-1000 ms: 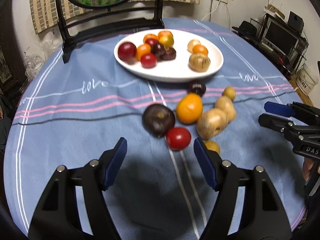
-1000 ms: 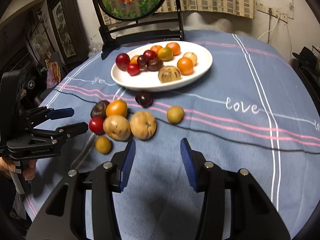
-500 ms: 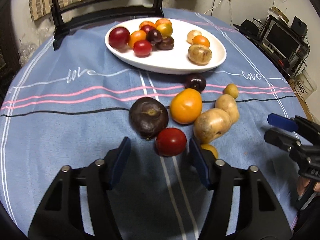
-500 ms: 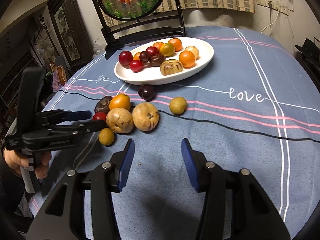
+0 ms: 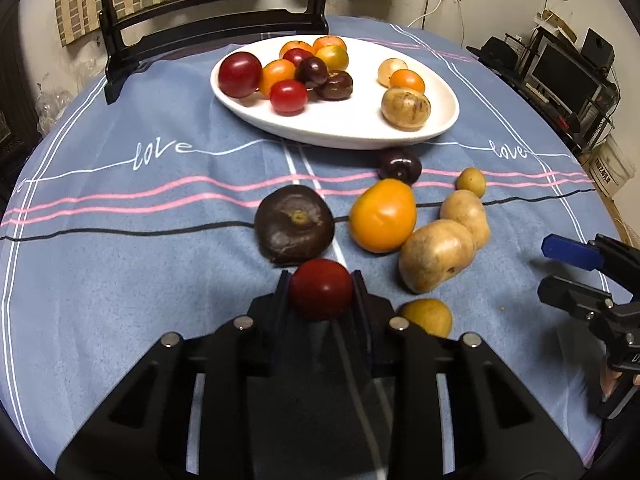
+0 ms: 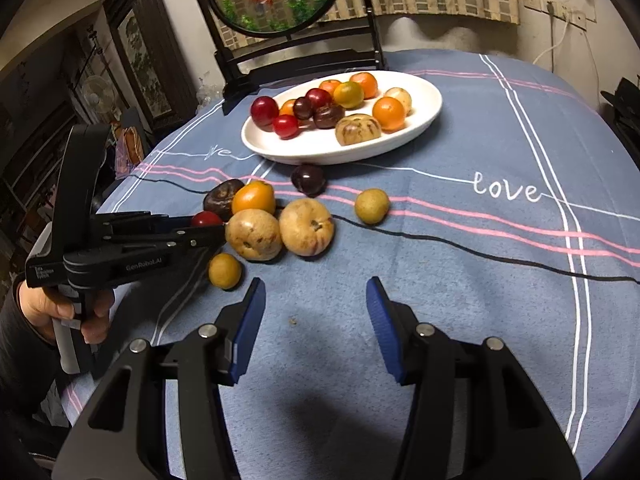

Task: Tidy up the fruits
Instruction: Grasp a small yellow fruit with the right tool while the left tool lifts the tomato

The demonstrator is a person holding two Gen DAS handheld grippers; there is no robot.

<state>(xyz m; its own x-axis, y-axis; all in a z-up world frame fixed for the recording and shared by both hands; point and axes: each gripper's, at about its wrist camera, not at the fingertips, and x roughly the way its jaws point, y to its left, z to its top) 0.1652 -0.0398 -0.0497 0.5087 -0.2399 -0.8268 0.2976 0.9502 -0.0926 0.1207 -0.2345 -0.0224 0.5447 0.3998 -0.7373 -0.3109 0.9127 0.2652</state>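
Red fruit [image 5: 321, 294]: small, round, glossy, clamped in left gripper [image 5: 320, 286].
Loose fruits [image 5: 382, 216]: clustered at its 1 o'clock.
White plate [image 5: 348, 132]: oval, 12 o'clock, carrying mixed fruits.

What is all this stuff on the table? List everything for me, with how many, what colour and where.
plate: one, white, far middle of table, holding eleven mixed fruits.
red tomato: one, clamped in left gripper.
dark brown fruit: one, just beyond it.
orange fruit: one, mid-cloth.
tan fruits: two, touching.
dark plum: one, below plate.
small yellow fruits: two, apart.
tablecloth: one, blue, striped.
left gripper: black, shut.
right gripper: blue-padded jaws, opening, empty.
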